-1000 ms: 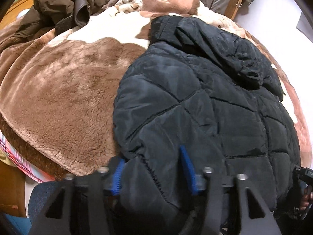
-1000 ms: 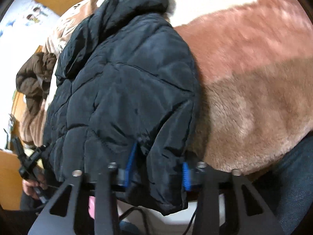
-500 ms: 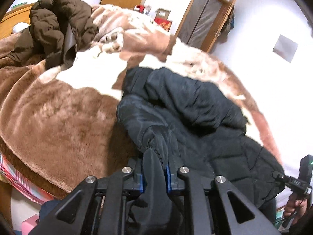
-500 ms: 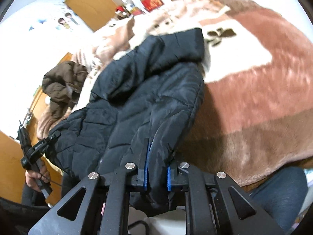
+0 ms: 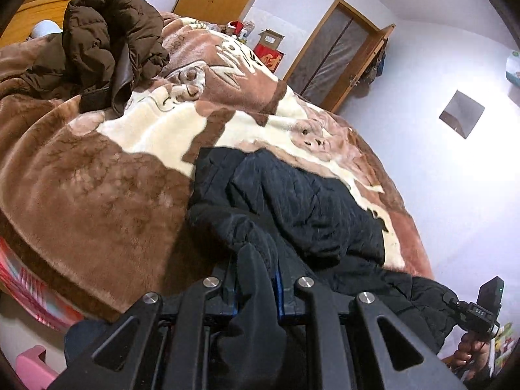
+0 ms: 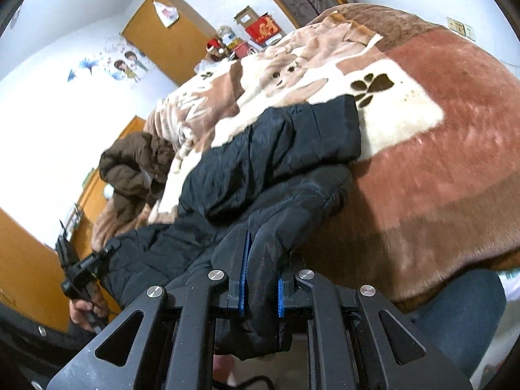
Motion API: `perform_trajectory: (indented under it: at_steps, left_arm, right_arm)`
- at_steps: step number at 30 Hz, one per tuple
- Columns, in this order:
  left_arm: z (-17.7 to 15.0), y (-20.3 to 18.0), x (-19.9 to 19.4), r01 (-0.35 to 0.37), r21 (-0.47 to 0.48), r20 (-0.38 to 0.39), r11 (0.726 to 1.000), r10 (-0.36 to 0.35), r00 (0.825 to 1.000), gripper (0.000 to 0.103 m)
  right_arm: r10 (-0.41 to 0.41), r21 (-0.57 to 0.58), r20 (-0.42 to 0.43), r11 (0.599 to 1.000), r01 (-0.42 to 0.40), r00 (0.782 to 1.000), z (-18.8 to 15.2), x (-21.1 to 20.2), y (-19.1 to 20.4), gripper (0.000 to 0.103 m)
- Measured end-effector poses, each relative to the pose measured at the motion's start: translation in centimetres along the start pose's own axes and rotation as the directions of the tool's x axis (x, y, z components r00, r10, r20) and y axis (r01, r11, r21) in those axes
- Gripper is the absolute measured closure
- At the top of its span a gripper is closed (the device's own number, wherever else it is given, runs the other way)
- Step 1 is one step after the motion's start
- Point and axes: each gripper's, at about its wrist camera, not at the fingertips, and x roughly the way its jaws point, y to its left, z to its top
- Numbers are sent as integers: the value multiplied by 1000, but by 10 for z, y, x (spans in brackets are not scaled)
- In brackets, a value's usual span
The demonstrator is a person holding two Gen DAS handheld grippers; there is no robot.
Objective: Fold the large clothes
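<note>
A black quilted puffer jacket lies on a brown and cream plush blanket on a bed, hood end farthest from me. My left gripper is shut on the jacket's bottom hem at its left corner and holds it lifted off the bed. My right gripper is shut on the hem at the jacket's right corner, also lifted. The fabric bunches up between each pair of blue pads. The other gripper shows at the edge of each view.
A crumpled brown jacket lies on the far left of the bed. The blanket spreads wide to the right of the black jacket. A wooden door, boxes and a wardrobe stand past the bed.
Both grippers closed on the jacket's hem, then lifted it and carried it up and forward toward the hood. The jacket's lower half has come off the bed and bunched.
</note>
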Motion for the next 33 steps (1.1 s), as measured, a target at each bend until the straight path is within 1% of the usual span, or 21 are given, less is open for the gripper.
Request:
perform_trajectory:
  at_steps: [4,9,10,12,13,15,17,19,21,22,23,25,27,31,32,33]
  left_arm:
    - [27,-10,13,9,10,34,1000,-9,999,87]
    - [77,-16,46,12,-7,60,1000,-11,998,87]
    - [86,-16,54,10,-16,60,1000,-9,998,87]
    - [105,-17,78,1,-21,52,1000,0,999,87]
    - [113,-18,89,-14,-16,46,1000,14,999,87]
    - [128,-17,119,-42,-17,24,999,43,999,87]
    - [140,-13,153,-75,-24,-8,997,75,997,86]
    - [146,-7,186,-105,-29,-47,994,104,994,86]
    - [149,2,224,-147,-43,-104,988,142,984,85]
    - [149,6,241,-160,-46,-131,986,153,980,84]
    - [148,10,255,-175,-48,-152,983,166,974,81]
    - [143,17,278,-194,-51,-178,980,182,967,79]
    - [139,20,291,-196,-50,-178,979,184,967,78]
    - [137,22,294,-175,-48,-172,983,165,971,77]
    - [138,22,292,-167,-53,-178,984,155,972,75]
    - [141,23,288,-155,-63,-186,986,141,972,74]
  right_arm:
    - [15,4,58,1000,-16,998,39,10,2,90]
    - [-2,3,98,1000,1,995,102,39,3,90]
    - [-6,4,97,1000,6,995,110,44,1,89]
    - [-34,21,85,999,33,996,138,68,-3,89]
    - [-42,28,78,999,40,996,146,77,-6,89]
    - [-82,47,48,996,80,995,170,109,-14,89]
    - [-111,56,15,992,110,994,185,136,-25,89]
    - [-145,75,-33,986,147,989,197,166,-39,88]
    - [-168,120,-112,976,181,979,206,205,-61,86]
    - [-174,143,-138,971,193,975,206,217,-71,86]
    - [-171,166,-156,966,196,973,206,227,-78,85]
    - [-149,213,-174,959,185,973,204,242,-93,85]
    - [-126,244,-169,956,165,977,201,250,-102,84]
    - [-87,264,-169,956,130,982,200,248,-107,83]
    - [-76,270,-170,955,121,982,202,242,-106,81]
    - [-58,283,-168,953,105,984,205,235,-105,77]
